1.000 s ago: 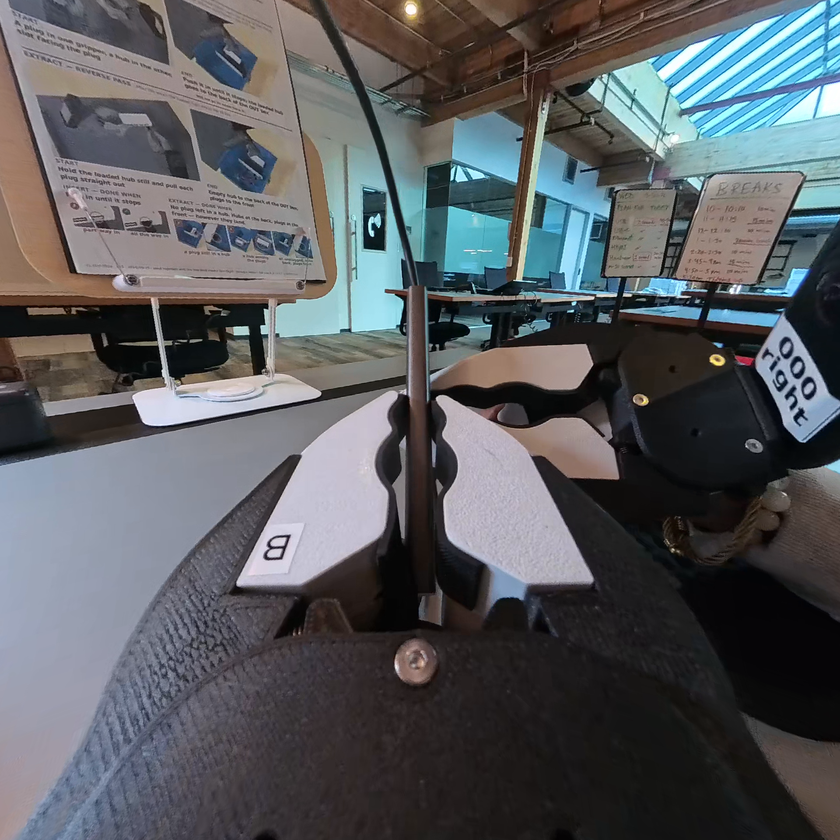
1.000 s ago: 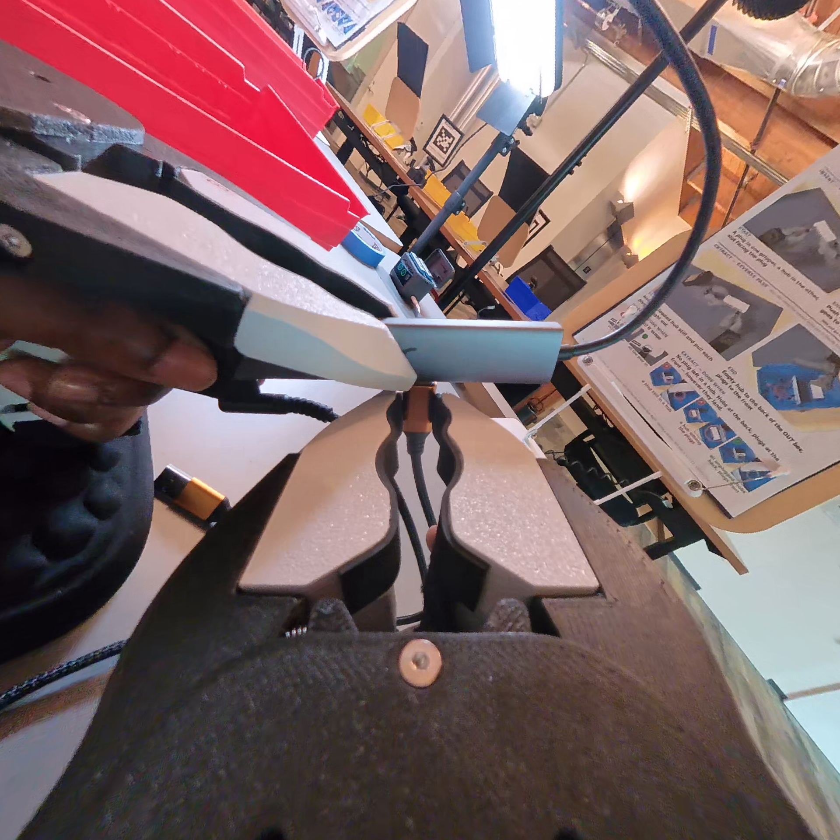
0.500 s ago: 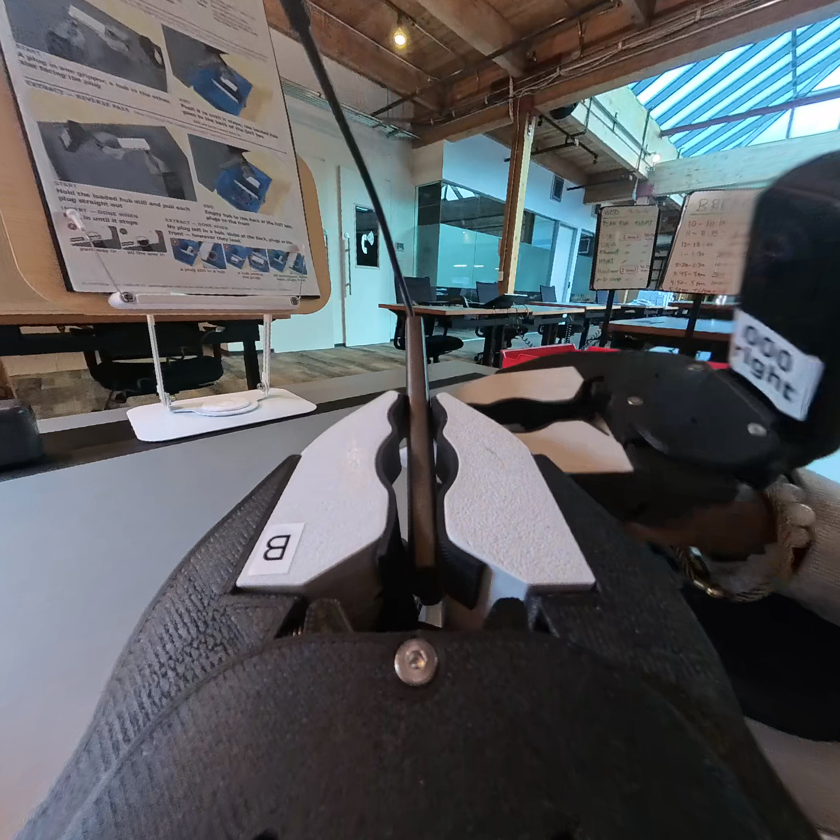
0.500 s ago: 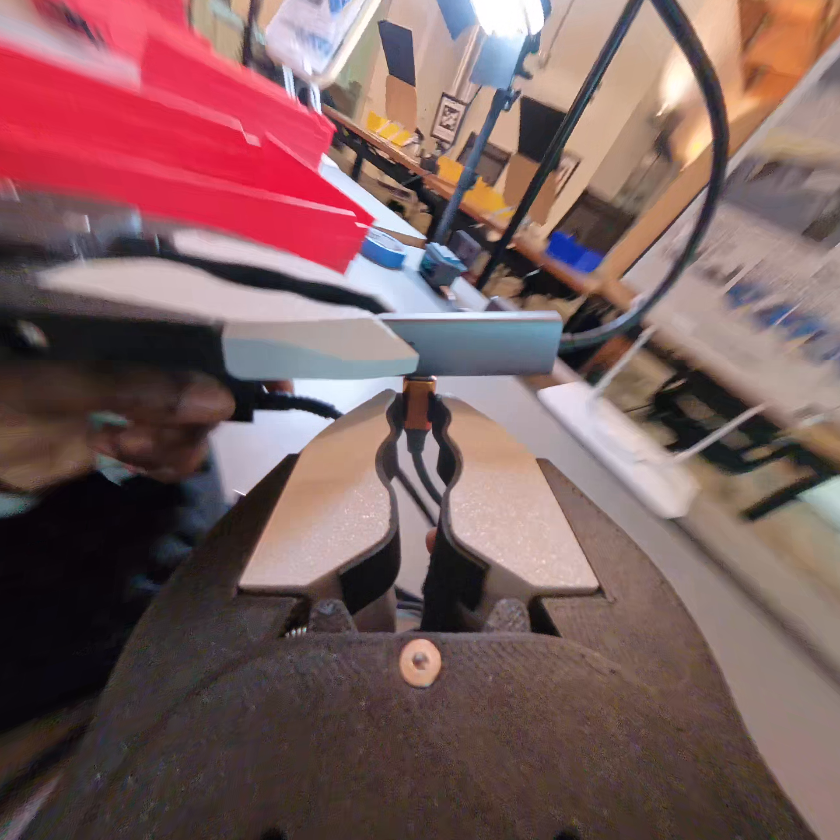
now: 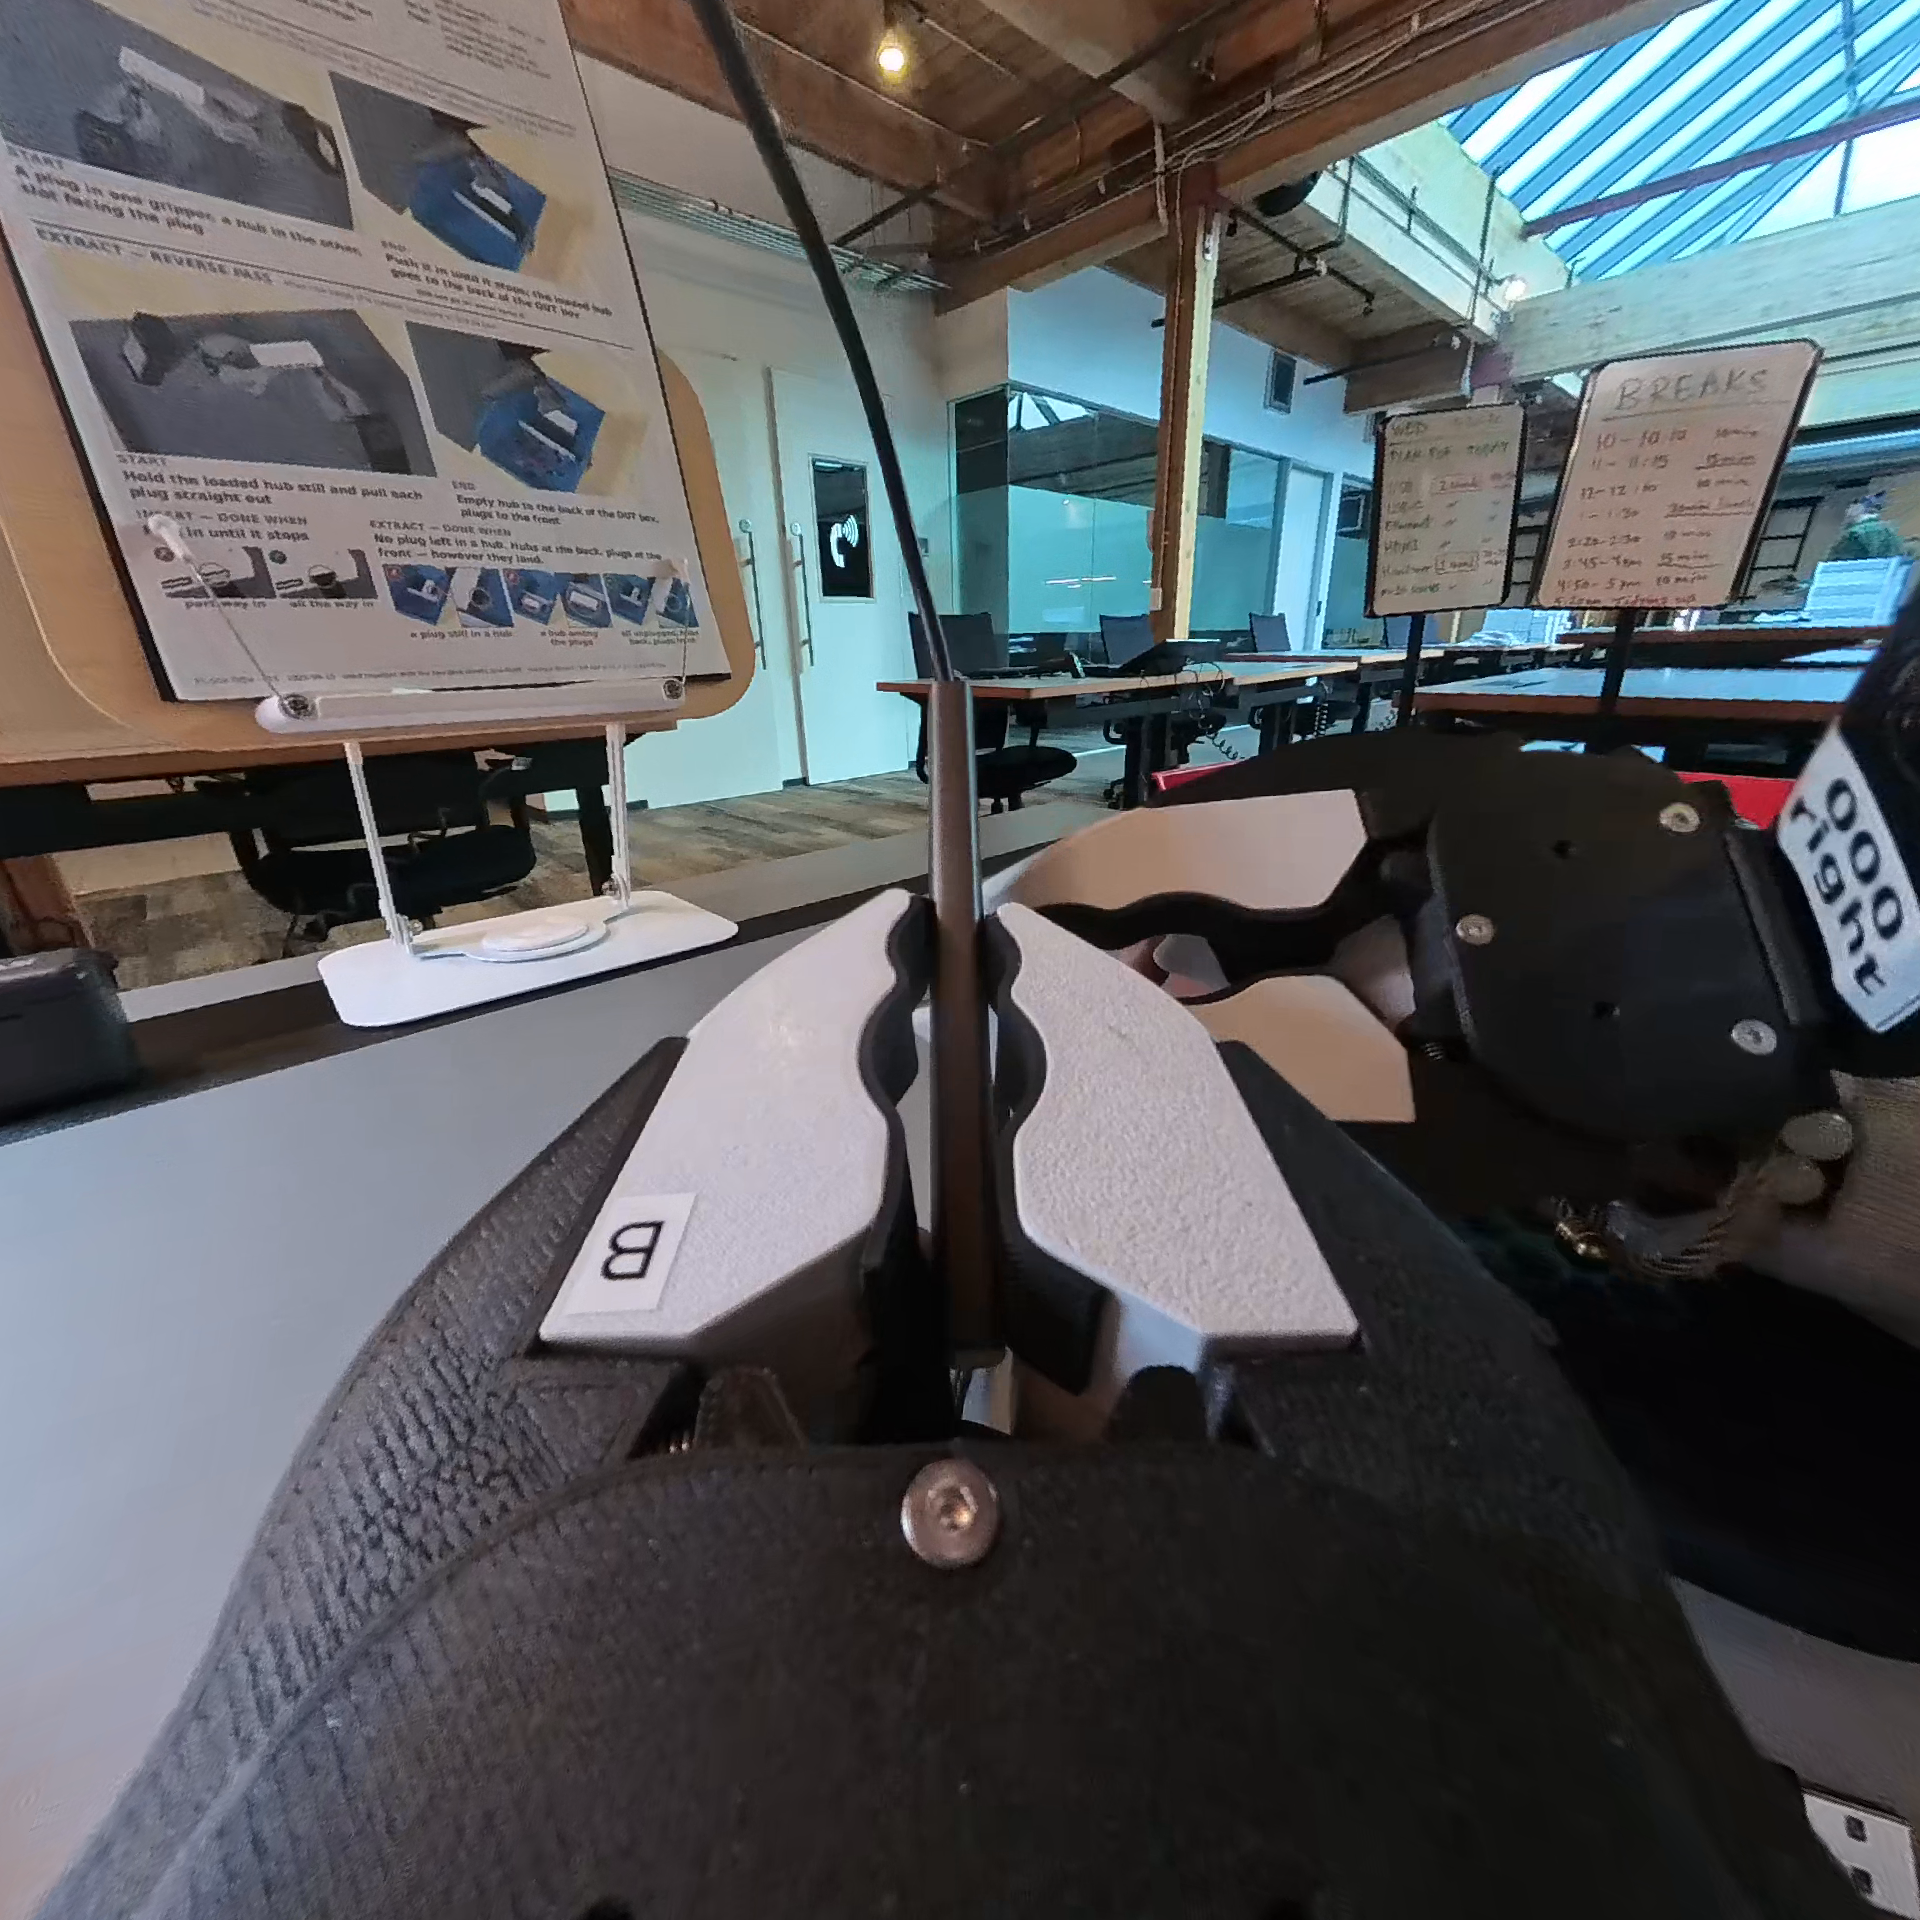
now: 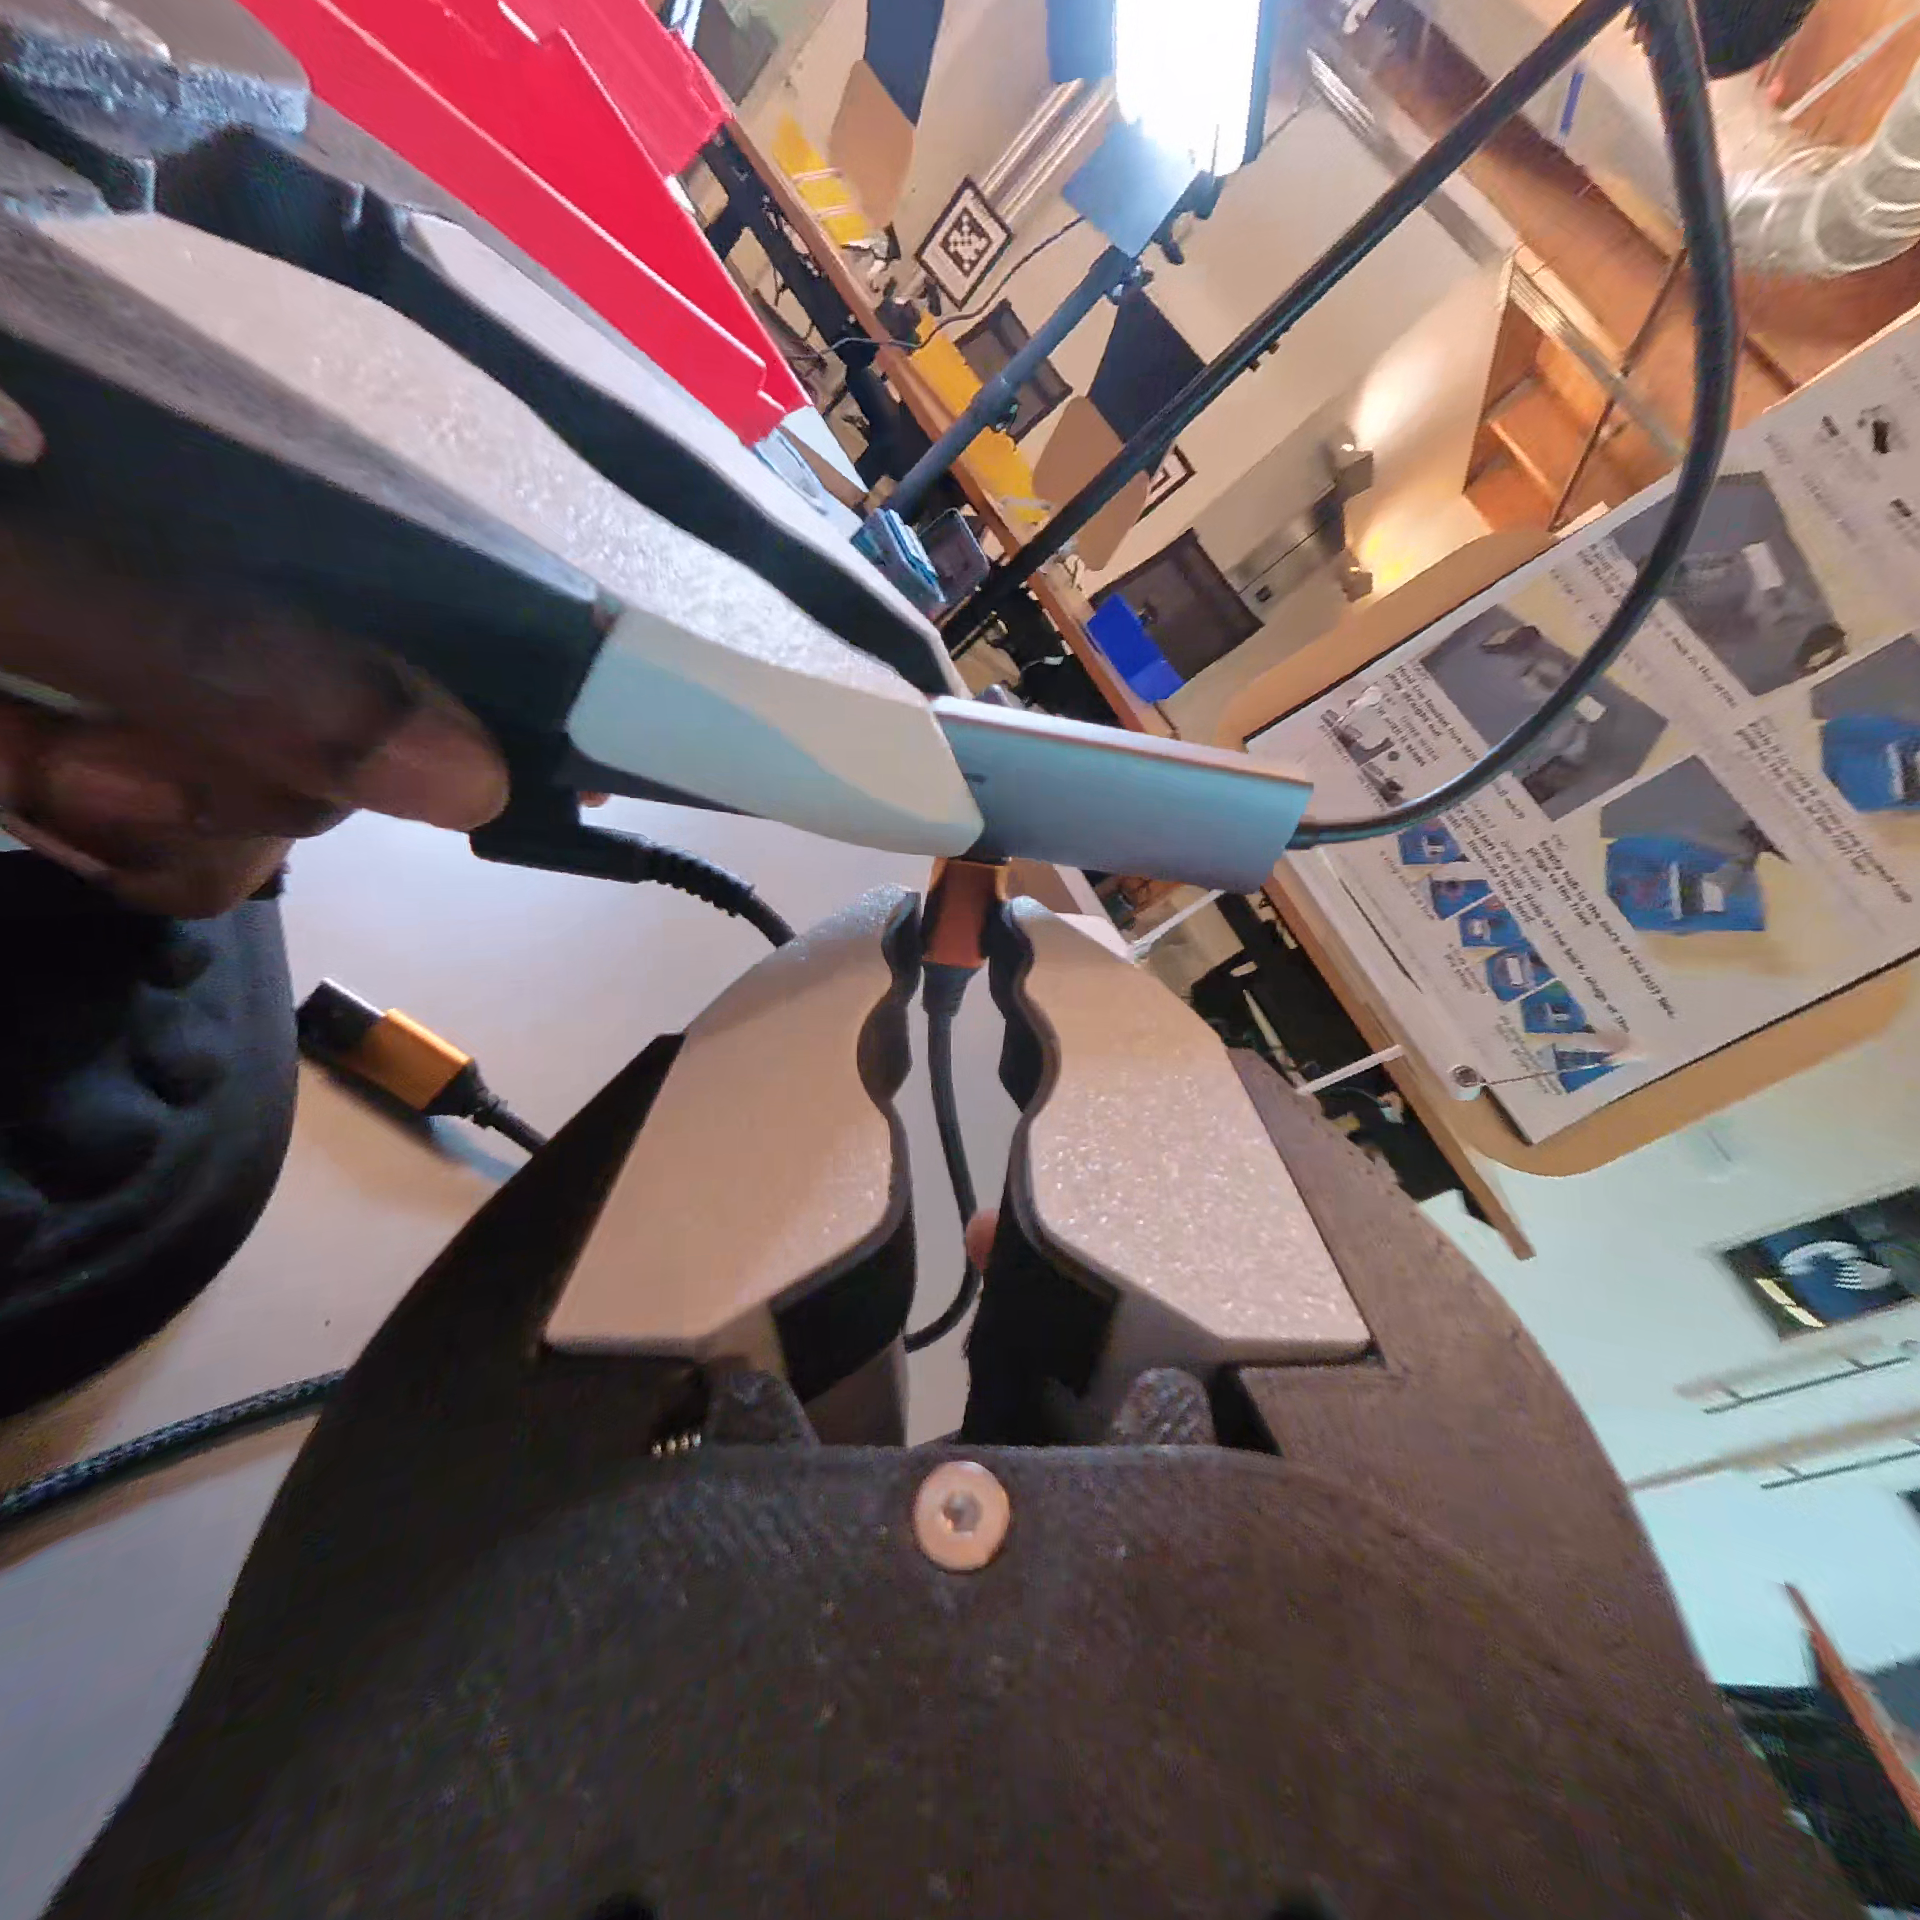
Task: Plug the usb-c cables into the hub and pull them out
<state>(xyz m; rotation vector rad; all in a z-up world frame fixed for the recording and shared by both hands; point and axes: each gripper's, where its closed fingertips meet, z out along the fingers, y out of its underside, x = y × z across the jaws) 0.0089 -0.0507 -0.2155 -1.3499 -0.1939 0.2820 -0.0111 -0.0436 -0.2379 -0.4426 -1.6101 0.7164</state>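
My left gripper is shut on the slim grey hub, seen edge-on, with the hub's black cable arcing upward. In the right wrist view the hub sticks out of a left finger. My right gripper is shut on an orange USB-C plug. The plug's front end meets the hub's lower edge, with no metal tip showing. The right gripper's body sits just right of the hub. A second orange plug lies on the table.
Both grippers are held above a grey table. An instruction board on a white stand stands at the far edge. Red bins sit to the left in the right wrist view. A braided black cable runs across the table. My left and right fingertips are right by each other.
Both grippers stayed shut, with the plug still against the hub. The pair tilted and shifted together, so the right wrist view swung and the right gripper moved slightly in the left view.
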